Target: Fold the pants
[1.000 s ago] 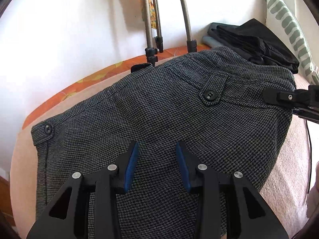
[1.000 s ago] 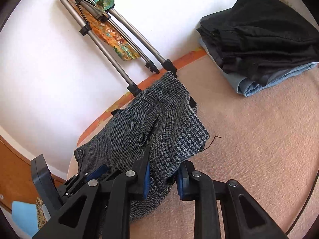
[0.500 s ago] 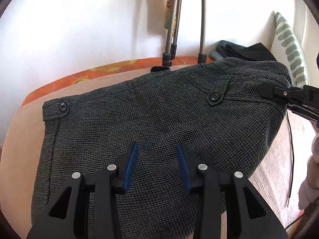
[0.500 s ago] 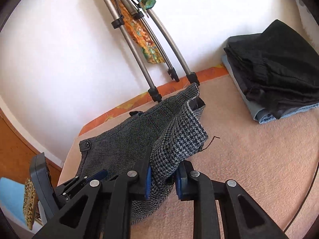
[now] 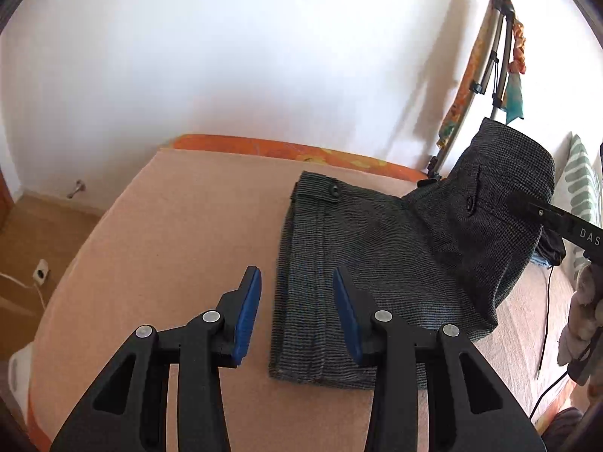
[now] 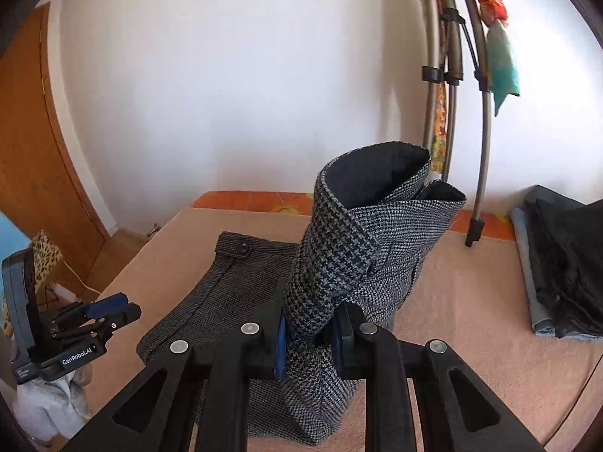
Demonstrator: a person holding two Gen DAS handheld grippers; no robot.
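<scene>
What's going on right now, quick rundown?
Right gripper shut on pants, lifting one side. Left gripper open, empty, beside them. Folded clothes pile sits off to the side, not blocking.

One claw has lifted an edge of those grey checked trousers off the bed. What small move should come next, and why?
Probably carry the lifted edge across and lay it over the flat half. The right gripper is pinched on the grey checked woollen trousers, holding one side up, while the other side lies flat on the peach bedcover. The left gripper is open with nothing between its pads, so it is free to smooth.
</scene>
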